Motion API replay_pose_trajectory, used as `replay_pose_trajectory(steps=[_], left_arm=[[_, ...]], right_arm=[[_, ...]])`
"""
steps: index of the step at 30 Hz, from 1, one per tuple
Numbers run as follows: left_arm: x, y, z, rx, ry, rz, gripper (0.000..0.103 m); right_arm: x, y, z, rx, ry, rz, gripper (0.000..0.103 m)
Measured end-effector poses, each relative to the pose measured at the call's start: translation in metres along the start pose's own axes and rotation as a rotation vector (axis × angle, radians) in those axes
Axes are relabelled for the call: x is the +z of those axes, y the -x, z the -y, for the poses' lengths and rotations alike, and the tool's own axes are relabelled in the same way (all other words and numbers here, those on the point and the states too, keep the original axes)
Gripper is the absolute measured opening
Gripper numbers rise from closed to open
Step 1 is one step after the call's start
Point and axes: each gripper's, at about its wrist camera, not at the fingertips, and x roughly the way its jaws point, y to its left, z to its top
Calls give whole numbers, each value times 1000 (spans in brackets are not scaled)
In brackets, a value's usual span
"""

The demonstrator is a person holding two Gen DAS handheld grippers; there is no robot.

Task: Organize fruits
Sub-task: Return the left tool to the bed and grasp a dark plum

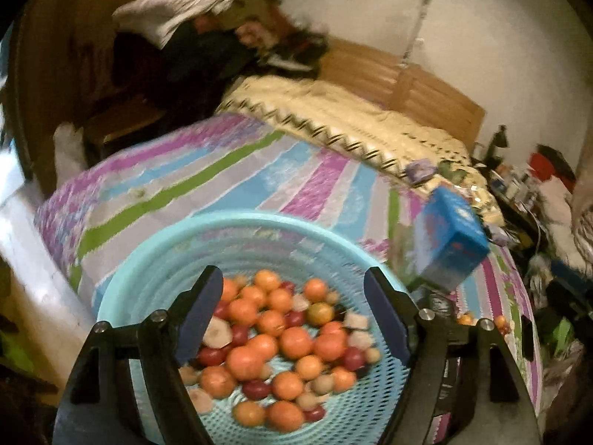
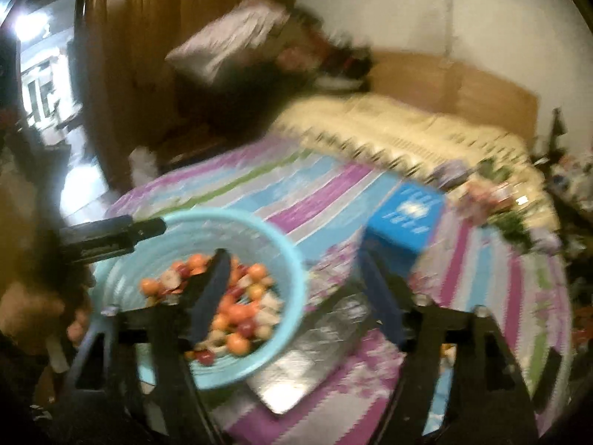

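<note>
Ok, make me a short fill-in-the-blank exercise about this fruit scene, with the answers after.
1. The fruits lie in a round light ____ basket.
2. The box on the bedspread is ____.
3. Both the left gripper and the right gripper have their jaws ____.
4. Most of the fruits are ____ in colour.

Missing words: blue; blue; open; orange
</note>
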Motion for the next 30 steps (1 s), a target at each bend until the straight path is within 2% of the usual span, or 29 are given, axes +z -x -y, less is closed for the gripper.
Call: replay_pose_trajectory(steps=[1,5,8,10,14,16,18,21,23,26,29,30], left_arm=[[1,4,11,2,-29,18,80],[5,26,65,-41,-127,110,80],[2,38,108,-117,-184,156,80],[-2,43,142,-173,-245,170,94],[-23,49,216,-326,-359,198,95],[-38,48,246,-370,-405,193,96],[-55,38,273,-420,-445,161,96],[-85,11,295,-476,-478,100,96],[-110,-25,301,-493,-458,-9,96],[-145,-78,300,-482,-409,-166,95],[-177,-127,300,-476,-401,-322,76],[-186,-134,302,-473,-403,-349,66]], right_arm=[[-1,12,6,-26,-1,42,81],[-7,66,36,-149,25,225,101],[-13,104,62,-251,23,291,101],[-17,128,79,-310,-2,326,101],[-21,175,114,-474,-49,425,103],[-21,188,124,-531,-60,441,103],[-24,196,134,-586,-78,450,103],[-33,197,149,-607,-116,430,103],[-46,195,162,-603,-144,386,103],[-66,178,180,-567,-193,272,103],[-87,163,195,-555,-217,195,100],[-92,158,199,-547,-225,171,97]])
